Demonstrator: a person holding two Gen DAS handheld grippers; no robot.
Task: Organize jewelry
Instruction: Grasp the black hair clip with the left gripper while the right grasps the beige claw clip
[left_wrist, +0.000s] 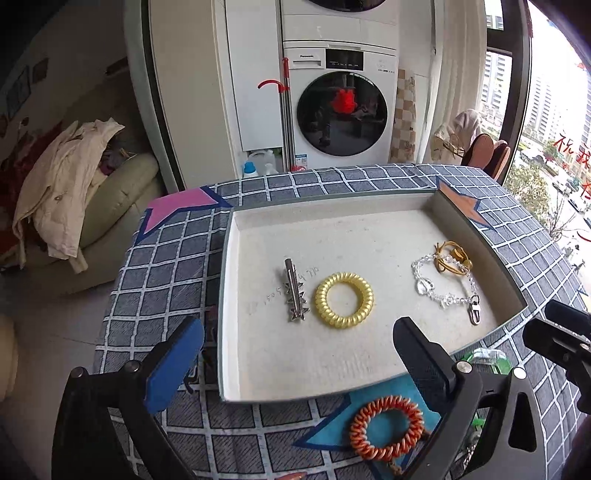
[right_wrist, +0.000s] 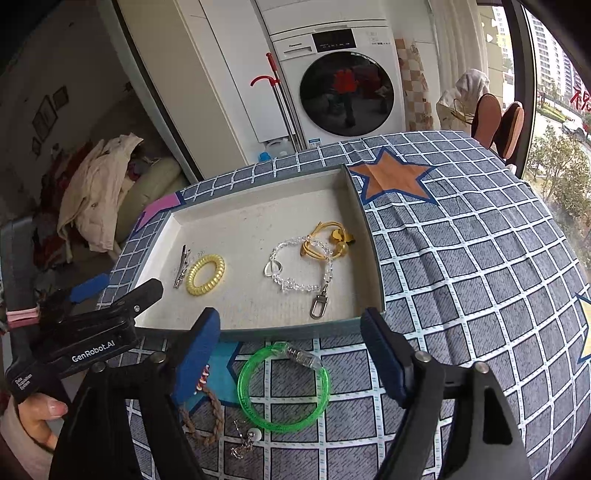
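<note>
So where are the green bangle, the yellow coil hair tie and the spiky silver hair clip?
green bangle (right_wrist: 325, 384): right wrist view, on its right-hand band, on the tablecloth.
yellow coil hair tie (left_wrist: 344, 320): left wrist view, on its near coils, inside the tray.
spiky silver hair clip (left_wrist: 293, 295): left wrist view, mid-bar, beside the hair tie.

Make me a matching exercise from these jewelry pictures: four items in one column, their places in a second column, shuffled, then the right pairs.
Items
1. yellow spiral hair tie
2. green bangle
3. silver hair clip
4. crystal bead chain

Places
A. on the tablecloth, outside the tray
B. in the tray, draped over the gold cord
C. in the tray, leftmost item
D. in the tray, just right of the clip

Pairs: 1-D, 2-A, 3-C, 4-B
</note>
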